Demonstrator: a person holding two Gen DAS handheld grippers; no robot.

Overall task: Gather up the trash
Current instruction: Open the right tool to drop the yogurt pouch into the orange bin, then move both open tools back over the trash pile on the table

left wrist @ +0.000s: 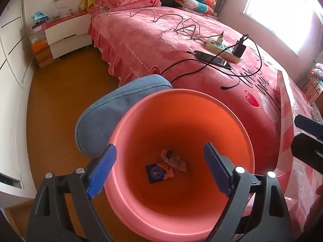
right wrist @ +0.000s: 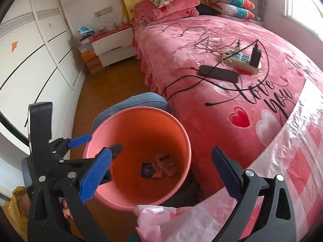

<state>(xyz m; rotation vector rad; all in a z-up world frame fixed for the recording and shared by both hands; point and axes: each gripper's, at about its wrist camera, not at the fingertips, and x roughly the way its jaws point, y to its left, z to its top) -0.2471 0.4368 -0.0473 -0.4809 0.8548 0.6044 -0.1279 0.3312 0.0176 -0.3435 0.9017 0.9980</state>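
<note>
Both grippers are seen with jaws wide and empty: left gripper (left wrist: 159,169) is hung straight over the pink bin (left wrist: 129,197), dropped wrappers (left wrist: 167,166) below and between its jaws, while crumpled pink plastic (right wrist: 161,219) lies nearest the right gripper (right wrist: 161,173), just under its jaws.
</note>
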